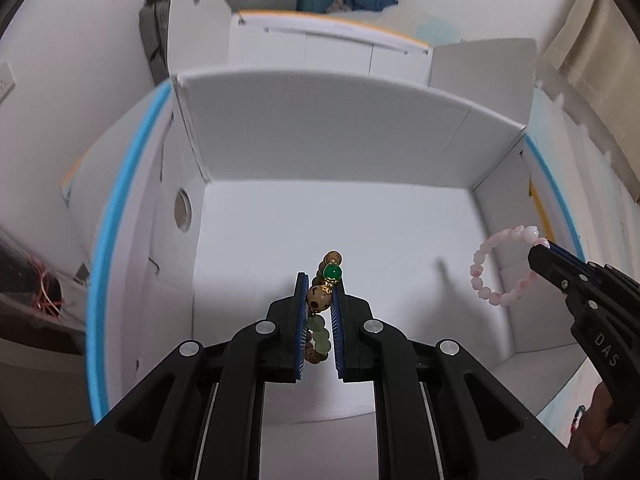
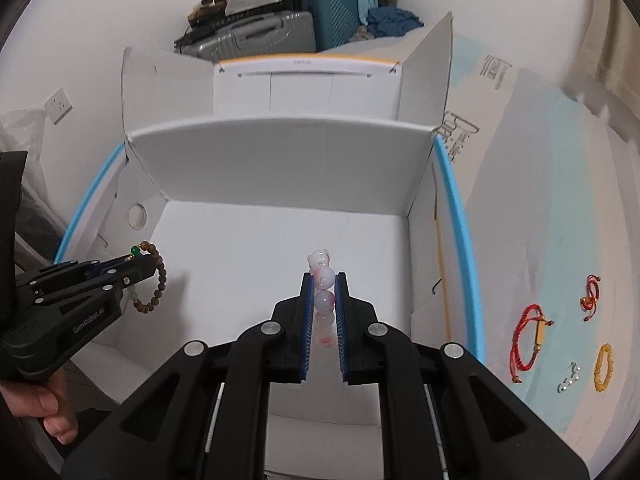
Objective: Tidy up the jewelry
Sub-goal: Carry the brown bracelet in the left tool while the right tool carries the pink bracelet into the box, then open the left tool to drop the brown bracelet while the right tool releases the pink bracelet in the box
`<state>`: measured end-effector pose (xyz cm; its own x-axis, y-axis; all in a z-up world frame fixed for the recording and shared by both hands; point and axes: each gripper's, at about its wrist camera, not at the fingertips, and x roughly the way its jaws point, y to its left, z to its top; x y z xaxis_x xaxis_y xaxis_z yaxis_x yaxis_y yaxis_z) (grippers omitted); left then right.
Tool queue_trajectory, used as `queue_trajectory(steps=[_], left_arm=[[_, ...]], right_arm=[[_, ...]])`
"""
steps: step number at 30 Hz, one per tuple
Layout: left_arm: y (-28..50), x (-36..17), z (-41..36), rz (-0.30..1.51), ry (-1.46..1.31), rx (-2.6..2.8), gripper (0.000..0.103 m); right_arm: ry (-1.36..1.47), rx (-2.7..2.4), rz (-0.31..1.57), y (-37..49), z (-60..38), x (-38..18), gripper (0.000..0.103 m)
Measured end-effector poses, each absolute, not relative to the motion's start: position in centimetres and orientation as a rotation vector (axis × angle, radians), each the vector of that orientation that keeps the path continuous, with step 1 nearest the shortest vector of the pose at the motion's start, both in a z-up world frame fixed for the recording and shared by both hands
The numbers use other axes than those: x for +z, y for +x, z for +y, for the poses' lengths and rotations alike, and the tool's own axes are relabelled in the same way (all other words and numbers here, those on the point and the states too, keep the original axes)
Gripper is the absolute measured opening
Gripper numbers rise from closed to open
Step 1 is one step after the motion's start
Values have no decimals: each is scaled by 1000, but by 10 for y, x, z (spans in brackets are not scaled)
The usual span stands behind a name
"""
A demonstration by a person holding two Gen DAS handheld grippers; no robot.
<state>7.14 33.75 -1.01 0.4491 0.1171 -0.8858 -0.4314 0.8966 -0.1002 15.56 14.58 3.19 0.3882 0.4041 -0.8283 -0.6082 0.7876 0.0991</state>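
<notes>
Left gripper [image 1: 320, 292]: we are clamping the brown-and-green bead bracelet [image 1: 322, 312] over the white box [image 1: 332, 148].
Right gripper [image 2: 323, 292]: we are gripping the pink bead bracelet [image 2: 323, 300] above the roomy box floor.
Right view only: red cord bracelets [image 2: 528, 338] lying outside the box.

You get soft, even indoor light in both views. The open white cardboard box [image 1: 320, 220] glares brightly on its floor, where a faint grey shadow falls. Fisheye bending curves its walls and blue rim, dark vignetting fills the corners, and the background luggage looks soft.
</notes>
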Motion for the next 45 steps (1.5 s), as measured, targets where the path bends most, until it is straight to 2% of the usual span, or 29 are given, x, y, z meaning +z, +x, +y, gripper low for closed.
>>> queue_trajectory(steps=[16,34,36,40,42,45], left_arm=[[80,-34,344,1203,-291,388,10],[77,-38,345,1214,-303,417,11],[77,-36,344,1211,-302,422,11],[76,-31,341,1199,-288,432,15],[75,-27,339,1186,-285,446,28],[72,-20,339,1166,-284,458,40]], right_arm=[[-281,622,1107,165,154,-2,10],[-285,595,1160,166,156,-17,13],[-287,594,1156,166,156,-17,24],[-288,595,1141,166,157,-14,39],[-284,600,1136,163,156,-13,46],[-272,617,1130,163,155,-8,55]])
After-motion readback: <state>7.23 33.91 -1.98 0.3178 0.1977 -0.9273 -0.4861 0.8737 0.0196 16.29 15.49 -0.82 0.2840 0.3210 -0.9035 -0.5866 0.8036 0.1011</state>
